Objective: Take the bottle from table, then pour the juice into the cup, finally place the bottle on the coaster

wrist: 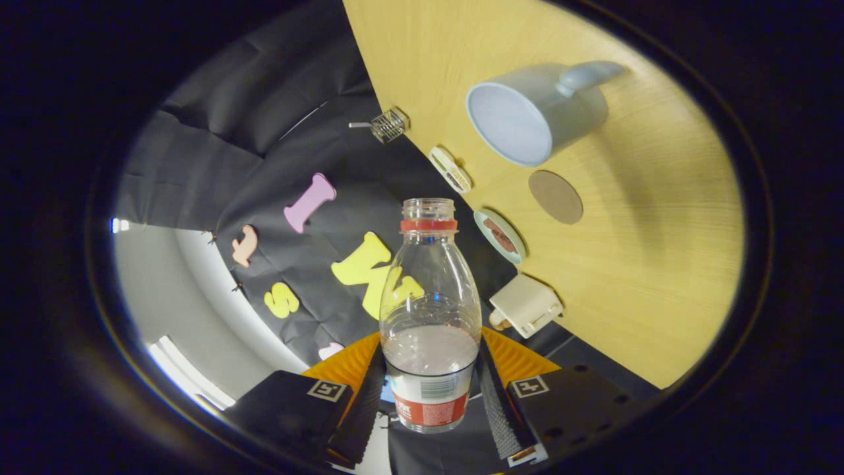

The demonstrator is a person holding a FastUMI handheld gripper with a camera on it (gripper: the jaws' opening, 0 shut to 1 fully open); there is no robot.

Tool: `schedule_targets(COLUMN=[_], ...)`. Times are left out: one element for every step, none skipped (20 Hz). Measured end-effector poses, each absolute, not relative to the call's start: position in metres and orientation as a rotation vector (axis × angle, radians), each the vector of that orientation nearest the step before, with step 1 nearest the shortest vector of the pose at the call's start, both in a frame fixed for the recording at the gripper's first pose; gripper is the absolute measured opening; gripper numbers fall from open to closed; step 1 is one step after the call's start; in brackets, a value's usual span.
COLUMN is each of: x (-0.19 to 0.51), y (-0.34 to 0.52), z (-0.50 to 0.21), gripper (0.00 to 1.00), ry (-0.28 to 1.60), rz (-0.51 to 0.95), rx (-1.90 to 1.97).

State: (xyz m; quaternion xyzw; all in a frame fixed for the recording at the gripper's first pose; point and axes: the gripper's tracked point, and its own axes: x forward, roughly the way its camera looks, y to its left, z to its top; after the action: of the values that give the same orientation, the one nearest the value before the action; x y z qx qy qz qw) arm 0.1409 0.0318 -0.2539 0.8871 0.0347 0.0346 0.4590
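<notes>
The table [659, 264] appears rolled steeply, so I judge the pour has started. The cup [534, 112] stands well beyond the bottle [430, 316], off to one side; if I tilt more now, juice may fall on the wood or near the coaster [556, 196]. My gripper [430, 396] has closed both fingers on the bottle's lower body, which stands between them, its open neck pointing ahead.

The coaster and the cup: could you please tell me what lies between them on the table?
Nothing: in the gripper view, bare table separates coaster from cup.
</notes>
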Motion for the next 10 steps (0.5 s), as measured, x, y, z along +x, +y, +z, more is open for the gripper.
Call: schedule_targets(x=[0.138, 0.137, 0.133, 0.131, 0.129, 0.127, 0.126, 0.124, 0.120, 0.117], y=[0.035, 0.036, 0.031, 0.028, 0.028, 0.030, 0.031, 0.032, 0.034, 0.033], z=[-0.252, -0.249, -0.243, -0.235, -0.227, -0.222, -0.222, -0.220, -0.217, -0.211], gripper=[0.75, 0.76, 0.76, 0.76, 0.75, 0.75, 0.76, 0.76, 0.76, 0.76], ry=[0.101, 0.100, 0.078, 0.045, 0.028, 0.022, 0.029, 0.038, 0.047, 0.043], rz=[0.078, 0.070, 0.068, 0.076, 0.089, 0.089, 0.080, 0.071, 0.066, 0.065], rx=[2.124, 2.059, 1.999, 1.940, 1.878, 1.800, 1.730, 1.653, 1.582, 1.523])
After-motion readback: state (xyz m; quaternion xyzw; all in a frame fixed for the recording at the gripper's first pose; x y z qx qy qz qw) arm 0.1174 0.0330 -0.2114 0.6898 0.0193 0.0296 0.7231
